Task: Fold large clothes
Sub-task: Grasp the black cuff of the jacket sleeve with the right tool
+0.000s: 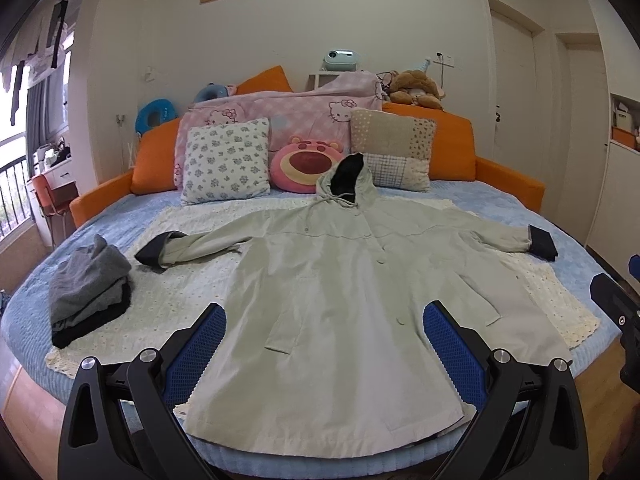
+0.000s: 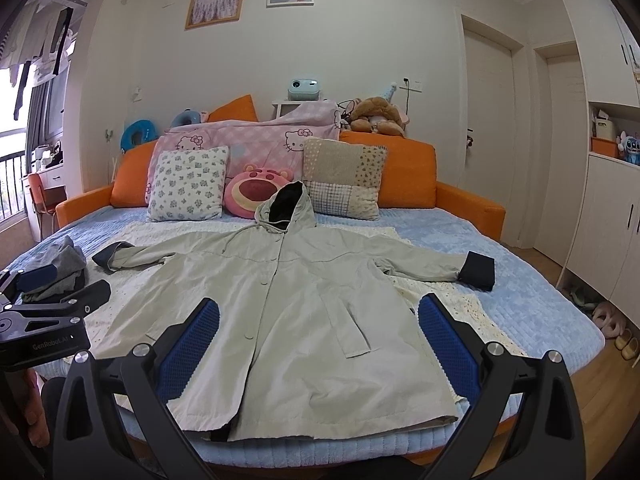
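Pale green-grey cloth fills both views: the hooded coat [image 1: 332,280] lies face up and spread flat on a cream crocheted throw [image 1: 168,288] over the bed [image 2: 532,312], presumably smoothed out so that it can be folded cleanly. Its long axis runs from the hem at the near edge to the hood, which points at the pillows; the sleeves reach out sideways, dark cuffs turned back. The left gripper [image 1: 324,332] and right gripper [image 2: 319,326] both hover above the lower half with their jaws wide apart, holding nothing. A folded pile of grey clothes [image 1: 88,288] sits well apart on the left, probably finished pieces, though fisheye distortion makes that uncertain.
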